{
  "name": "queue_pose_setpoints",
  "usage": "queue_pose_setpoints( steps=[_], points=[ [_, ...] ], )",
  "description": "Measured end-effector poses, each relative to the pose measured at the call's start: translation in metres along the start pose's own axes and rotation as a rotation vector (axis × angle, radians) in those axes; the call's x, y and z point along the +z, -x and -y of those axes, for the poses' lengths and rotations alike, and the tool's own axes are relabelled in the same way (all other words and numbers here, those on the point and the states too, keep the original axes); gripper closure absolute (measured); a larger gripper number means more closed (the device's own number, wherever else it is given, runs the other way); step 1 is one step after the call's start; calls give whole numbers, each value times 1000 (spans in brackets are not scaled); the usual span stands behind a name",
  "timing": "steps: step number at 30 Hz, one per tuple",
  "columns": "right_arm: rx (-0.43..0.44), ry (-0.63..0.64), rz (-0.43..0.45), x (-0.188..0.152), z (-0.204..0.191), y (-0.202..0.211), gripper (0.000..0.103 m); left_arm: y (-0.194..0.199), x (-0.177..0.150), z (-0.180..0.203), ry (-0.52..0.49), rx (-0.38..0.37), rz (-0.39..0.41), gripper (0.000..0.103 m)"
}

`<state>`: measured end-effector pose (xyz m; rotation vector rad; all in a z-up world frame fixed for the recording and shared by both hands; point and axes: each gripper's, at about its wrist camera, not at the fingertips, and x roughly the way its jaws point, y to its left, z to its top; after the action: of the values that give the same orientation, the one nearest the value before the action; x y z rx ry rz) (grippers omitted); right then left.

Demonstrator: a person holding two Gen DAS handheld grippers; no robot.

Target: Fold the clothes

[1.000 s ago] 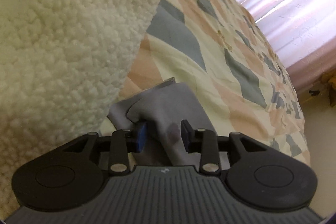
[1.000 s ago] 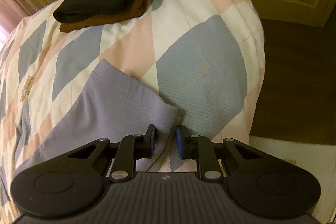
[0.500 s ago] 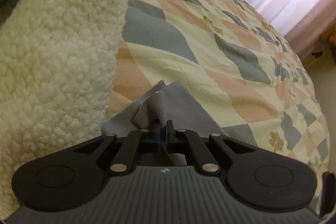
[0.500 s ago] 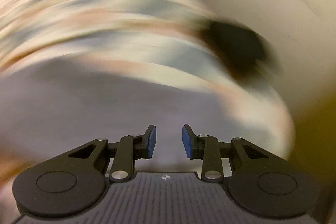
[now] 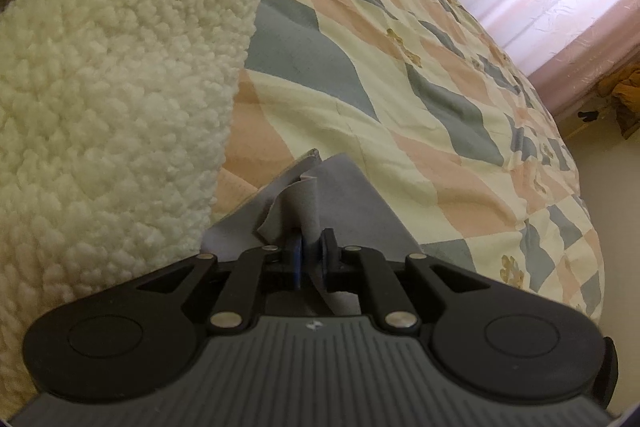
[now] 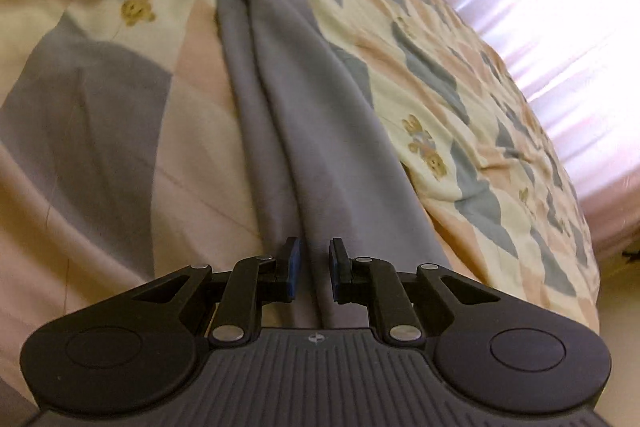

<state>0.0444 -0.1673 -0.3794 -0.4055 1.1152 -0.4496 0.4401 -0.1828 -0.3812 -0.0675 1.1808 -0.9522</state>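
Patchwork bed quilt (image 6: pixel 460 115) underneath all. White fleece (image 5: pixel 112 99) at left. Grey garment (image 6: pixel 304 115) stretched long across quilt. Left claw (image 5: pixel 309 255) pinching far end; right claw (image 6: pixel 311 269) closing, near end between, pads not yet pressing.

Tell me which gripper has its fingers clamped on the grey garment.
The left gripper: its fingers pinch a raised fold of the grey garment. The right gripper is closing, pads clear of the cloth between them.
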Motion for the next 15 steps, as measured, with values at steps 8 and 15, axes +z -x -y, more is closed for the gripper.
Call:
queue_pose_setpoints(
  steps=[8, 15],
  points=[
    [-48, -3, -3, 3, 5, -5, 103, 22, 7, 10, -114, -66, 82, 103],
    [-7, -2, 2, 1, 6, 21, 103, 33, -4, 10, -216, -3, 78, 103]
  ],
)
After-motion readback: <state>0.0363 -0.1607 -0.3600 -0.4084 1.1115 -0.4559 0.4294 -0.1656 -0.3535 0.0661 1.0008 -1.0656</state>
